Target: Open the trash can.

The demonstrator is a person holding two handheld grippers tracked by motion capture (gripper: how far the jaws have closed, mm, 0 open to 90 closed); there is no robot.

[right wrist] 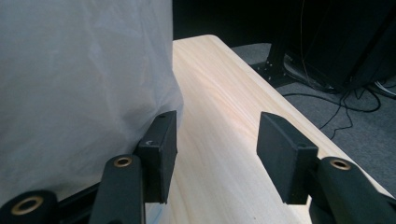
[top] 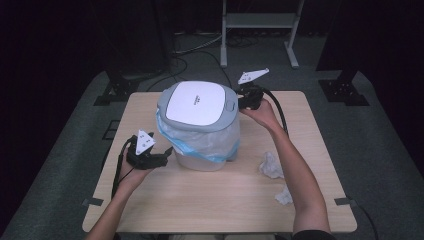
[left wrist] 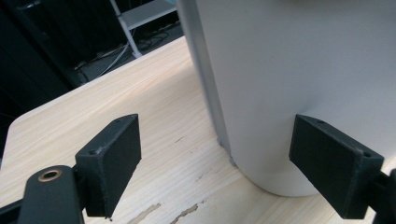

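Lidded trash bin [top: 200, 125], lined with a plastic bag [top: 220, 145], stands mid-table [top: 200, 200]. Left gripper [top: 162, 157] and right gripper [top: 245, 100] flank it, jaws spread. Two crumpled tissues [top: 271, 165] lie right.

Your little trash bin [top: 202, 125] stands upright mid-table, white body with a grey-rimmed white lid shut on top. Its clear liner bag [top: 220, 142] with the blue band hangs bunched over the outside, under the lid.
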